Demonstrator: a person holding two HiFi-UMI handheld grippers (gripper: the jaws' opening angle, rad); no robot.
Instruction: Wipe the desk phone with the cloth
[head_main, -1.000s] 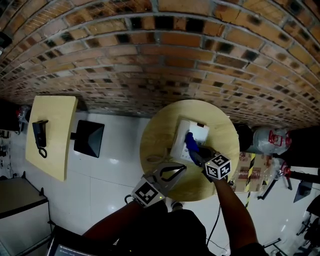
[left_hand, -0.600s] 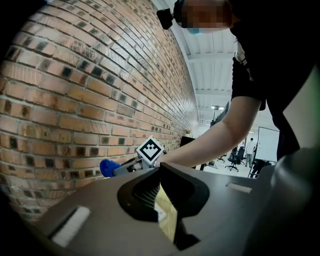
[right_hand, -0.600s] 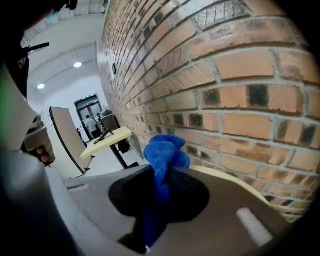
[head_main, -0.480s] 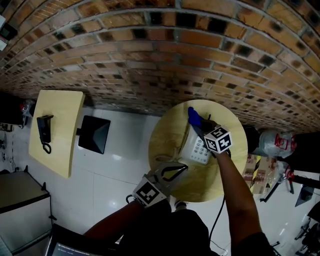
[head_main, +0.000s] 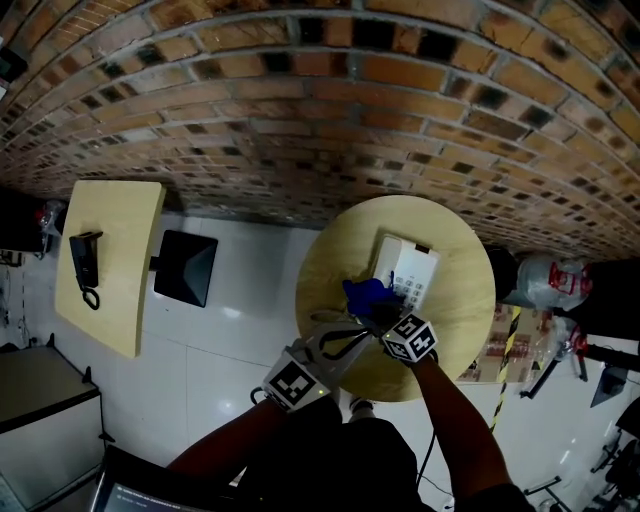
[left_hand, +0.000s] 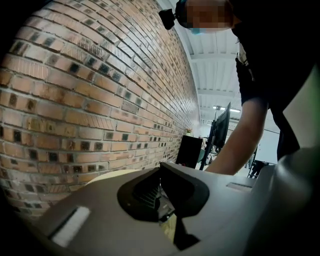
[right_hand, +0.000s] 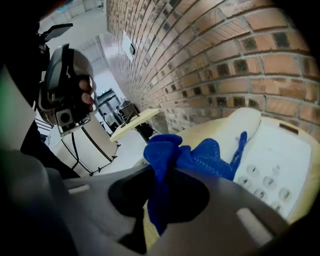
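Note:
A white desk phone (head_main: 408, 268) lies on the round wooden table (head_main: 450, 330); in the right gripper view, the phone (right_hand: 272, 160) shows its keypad and handset. My right gripper (head_main: 380, 314) is shut on a bunched blue cloth (head_main: 367, 296) and holds it at the phone's near left edge. In the right gripper view, the cloth (right_hand: 192, 156) bulges out of the right gripper (right_hand: 162, 186) and drapes toward the keypad. My left gripper (head_main: 362, 334) hovers over the table's near edge, left of the right one. In its own view, the left gripper (left_hand: 162, 192) is shut with nothing in it.
A brick wall (head_main: 330, 120) runs behind the table. To the left stands a rectangular yellow table (head_main: 120, 300) with a black phone (head_main: 82, 262), and beside it a black box (head_main: 185, 268) on the white floor. A plastic bag (head_main: 545, 280) and boxes crowd the right side.
The right gripper swept the cloth up the phone to its far end, then drew it back to the phone's near left edge. The left gripper stayed put.

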